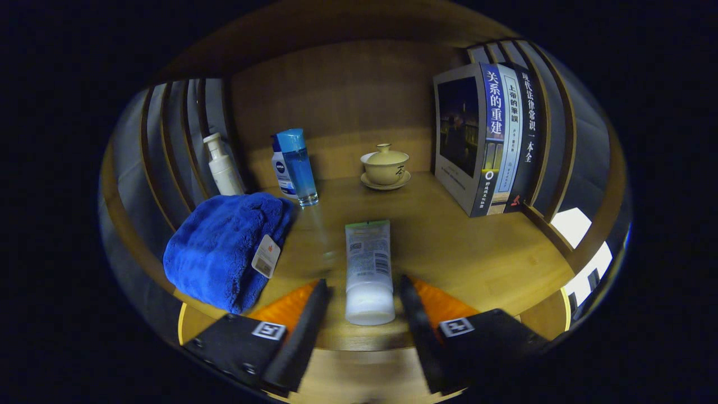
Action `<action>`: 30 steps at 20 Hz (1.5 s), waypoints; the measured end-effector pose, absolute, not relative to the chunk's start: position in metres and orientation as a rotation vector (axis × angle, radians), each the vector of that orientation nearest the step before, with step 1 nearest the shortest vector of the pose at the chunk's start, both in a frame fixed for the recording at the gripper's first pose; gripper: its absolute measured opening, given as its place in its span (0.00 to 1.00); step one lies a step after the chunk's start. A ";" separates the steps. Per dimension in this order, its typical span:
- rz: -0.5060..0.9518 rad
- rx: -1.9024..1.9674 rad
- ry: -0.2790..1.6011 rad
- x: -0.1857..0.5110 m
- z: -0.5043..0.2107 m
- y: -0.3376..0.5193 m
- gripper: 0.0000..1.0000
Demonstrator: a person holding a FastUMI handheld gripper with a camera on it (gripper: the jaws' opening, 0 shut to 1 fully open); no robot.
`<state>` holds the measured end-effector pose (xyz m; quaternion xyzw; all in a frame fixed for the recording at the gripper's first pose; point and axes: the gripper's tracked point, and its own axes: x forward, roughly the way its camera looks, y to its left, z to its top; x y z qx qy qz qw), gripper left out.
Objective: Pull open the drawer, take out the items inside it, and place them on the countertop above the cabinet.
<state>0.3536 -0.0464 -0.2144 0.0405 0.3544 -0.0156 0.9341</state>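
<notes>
Gripper (362,297) fingers stand apart, either side of the white tube's (368,269) cap end without visibly pressing it. Tube lies flat at the countertop (477,258) front edge. Blue towel (224,247) rests at the left edge; lidded cup (385,164) and books (488,140) stand toward the back.

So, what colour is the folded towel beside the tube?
Bright blue; the towel shows best in the gripper view.

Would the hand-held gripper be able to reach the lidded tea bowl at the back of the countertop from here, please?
Probably yes. The hand-held gripper stands open around a tube, not pressing it; lifted over that tube, bare countertop leads to the lidded tea bowl.
</notes>
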 end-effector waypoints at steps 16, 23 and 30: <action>0.048 0.074 0.348 0.241 -0.074 0.002 0.99; 0.031 0.034 0.221 0.133 -0.078 0.003 0.98; 0.020 -0.035 0.220 0.046 -0.139 -0.022 0.98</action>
